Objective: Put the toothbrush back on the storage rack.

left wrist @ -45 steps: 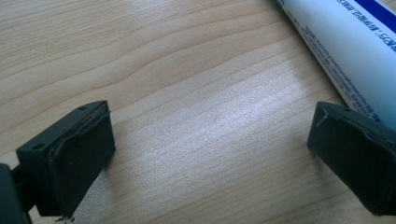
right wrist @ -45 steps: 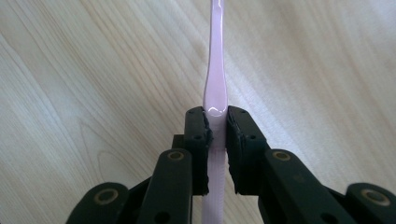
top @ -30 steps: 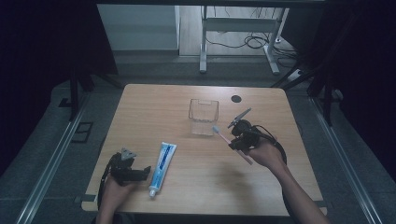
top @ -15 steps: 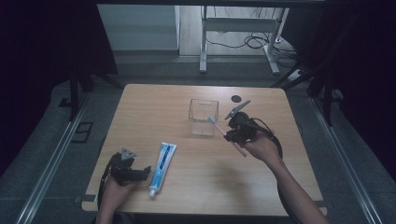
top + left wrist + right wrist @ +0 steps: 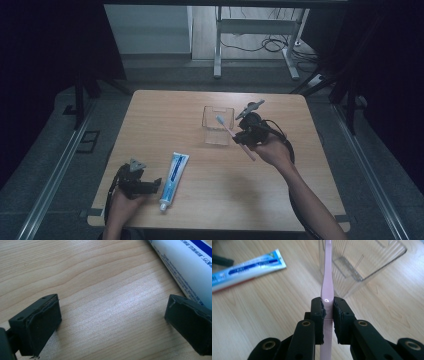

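Observation:
My right gripper [image 5: 243, 139] [image 5: 327, 308] is shut on the handle of a pink toothbrush [image 5: 228, 130] [image 5: 326, 283]. The brush is held tilted above the table, its head over the near rim of a clear ribbed plastic cup [image 5: 218, 124] [image 5: 359, 260]. A blue and white toothpaste tube [image 5: 173, 176] [image 5: 244, 268] [image 5: 185, 267] lies flat near the front left. My left gripper [image 5: 148, 185] [image 5: 110, 315] rests on the wood beside the tube, open, with bare table between its jaws.
A small dark round disc [image 5: 251, 106] lies behind the right gripper near the table's [image 5: 165, 115] far side. A metal frame and cables stand on the floor beyond the far edge.
The right gripper has lifted the toothbrush and carried it toward the cup, so the brush head now hangs at the cup's rim. The left hand has kept still.

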{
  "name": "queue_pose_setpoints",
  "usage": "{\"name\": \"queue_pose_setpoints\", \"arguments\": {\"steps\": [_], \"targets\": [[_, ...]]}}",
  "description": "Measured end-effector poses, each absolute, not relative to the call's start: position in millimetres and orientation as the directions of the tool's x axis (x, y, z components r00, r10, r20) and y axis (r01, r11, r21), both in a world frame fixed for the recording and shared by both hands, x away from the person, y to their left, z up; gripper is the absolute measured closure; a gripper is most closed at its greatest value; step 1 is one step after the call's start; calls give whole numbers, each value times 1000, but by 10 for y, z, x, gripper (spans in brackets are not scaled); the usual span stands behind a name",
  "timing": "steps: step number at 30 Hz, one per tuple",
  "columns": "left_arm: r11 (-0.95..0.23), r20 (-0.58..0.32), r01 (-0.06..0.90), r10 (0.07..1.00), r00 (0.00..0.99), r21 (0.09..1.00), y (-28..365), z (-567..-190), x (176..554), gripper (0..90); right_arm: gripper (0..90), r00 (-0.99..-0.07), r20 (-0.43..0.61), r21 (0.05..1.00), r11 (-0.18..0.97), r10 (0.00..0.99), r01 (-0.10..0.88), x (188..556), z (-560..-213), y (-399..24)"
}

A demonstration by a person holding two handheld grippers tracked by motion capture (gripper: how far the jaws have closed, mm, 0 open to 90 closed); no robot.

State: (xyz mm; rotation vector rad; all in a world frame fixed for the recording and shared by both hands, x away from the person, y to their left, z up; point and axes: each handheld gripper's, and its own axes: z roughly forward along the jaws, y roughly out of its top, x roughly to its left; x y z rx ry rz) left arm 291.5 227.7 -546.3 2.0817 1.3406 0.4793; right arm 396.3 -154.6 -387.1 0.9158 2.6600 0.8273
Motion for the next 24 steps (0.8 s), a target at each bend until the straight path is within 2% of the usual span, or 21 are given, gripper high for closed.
{"name": "queue_pose_setpoints", "arguments": {"steps": [24], "targets": [[-296, -28, 687, 908, 418, 664, 2273, -5465, 2916, 7, 782, -746, -12, 664, 563, 666, 492, 4260, -3771, -1411]]}}
